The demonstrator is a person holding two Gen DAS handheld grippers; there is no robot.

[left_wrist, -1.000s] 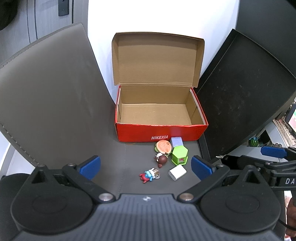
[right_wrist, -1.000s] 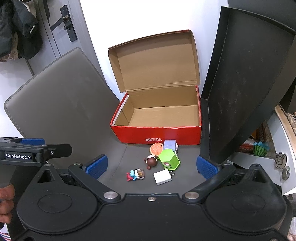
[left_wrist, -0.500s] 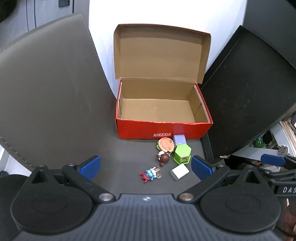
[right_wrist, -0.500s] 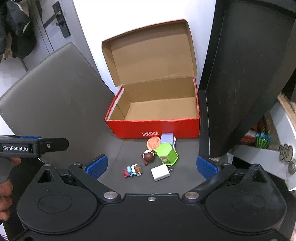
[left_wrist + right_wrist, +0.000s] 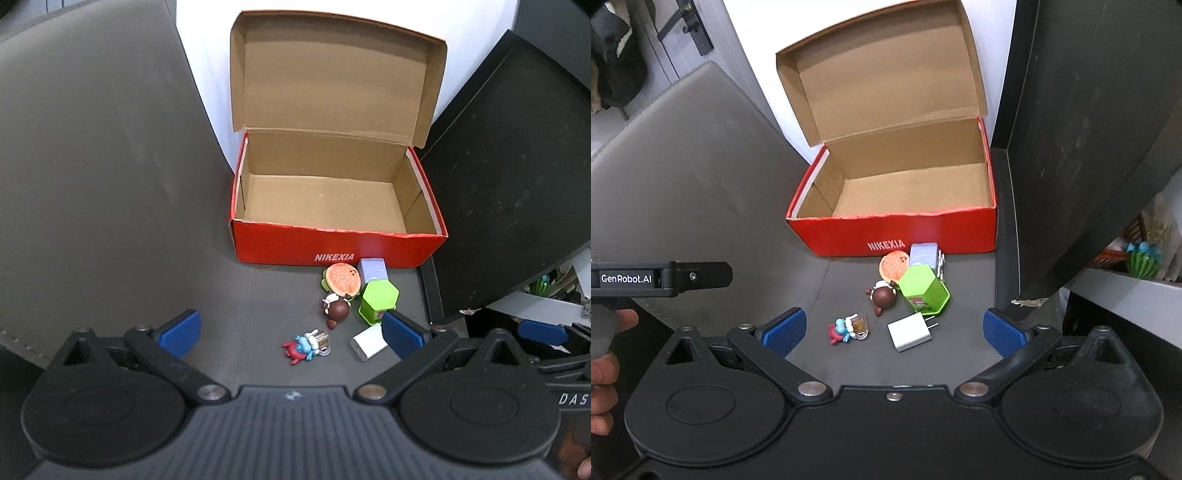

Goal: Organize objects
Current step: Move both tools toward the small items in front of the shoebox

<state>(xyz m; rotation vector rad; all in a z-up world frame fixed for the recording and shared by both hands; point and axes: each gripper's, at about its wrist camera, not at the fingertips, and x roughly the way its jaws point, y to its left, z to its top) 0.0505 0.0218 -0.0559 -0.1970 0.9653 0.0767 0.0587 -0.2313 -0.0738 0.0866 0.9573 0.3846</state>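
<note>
The red box (image 5: pixel 897 236) is being left open from above, its lid (image 5: pixel 882 70) raised behind. Its front is being crowded by small toys (image 5: pixel 886 291). The right side is being walled off by a dark panel (image 5: pixel 1082 129); bare mat (image 5: pixel 713 206) is being left free on the left.

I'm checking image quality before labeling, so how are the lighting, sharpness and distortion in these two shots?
Left wrist view: even indoor light, soft shadows, red shoebox and white charger sharp; fisheye bows the grey mat edges. Right wrist view: equally sharp, mild glare on the shoebox front, green hexagonal box crisp, black panel strongly curved.
</note>
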